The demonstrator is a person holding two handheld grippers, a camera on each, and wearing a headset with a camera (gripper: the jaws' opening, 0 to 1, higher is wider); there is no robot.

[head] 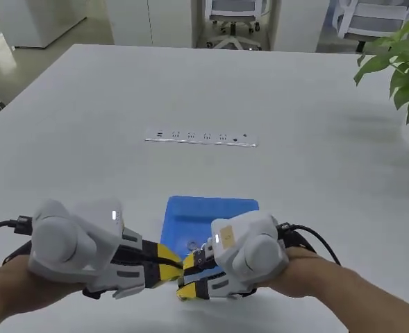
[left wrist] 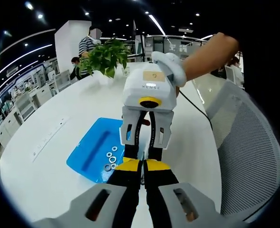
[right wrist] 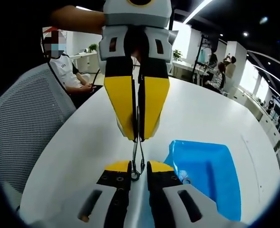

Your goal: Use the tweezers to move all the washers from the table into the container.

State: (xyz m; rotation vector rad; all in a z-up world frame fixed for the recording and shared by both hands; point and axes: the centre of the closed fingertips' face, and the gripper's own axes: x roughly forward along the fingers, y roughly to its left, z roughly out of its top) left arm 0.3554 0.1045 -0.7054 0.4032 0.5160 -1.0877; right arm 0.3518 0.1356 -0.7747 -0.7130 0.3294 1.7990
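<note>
My two grippers face each other just in front of the blue container (head: 211, 215). The left gripper (left wrist: 142, 166) is shut on the thin metal tweezers (right wrist: 137, 142), which hang from its yellow jaws. The tweezers' joined end (right wrist: 136, 175) sits between the jaws of my right gripper (right wrist: 139, 172), which stand a little apart around it. Several small washers (left wrist: 110, 159) lie in the near corner of the blue container (left wrist: 94, 152); one washer (head: 192, 244) shows in the head view. The container (right wrist: 206, 173) lies to the right of the jaws in the right gripper view.
A white power strip (head: 201, 137) lies flat at the middle of the white table (head: 294, 159). A green plant (head: 402, 69) leans in at the far right. A mesh office chair (left wrist: 254, 147) stands at the table's near edge. People sit in the background.
</note>
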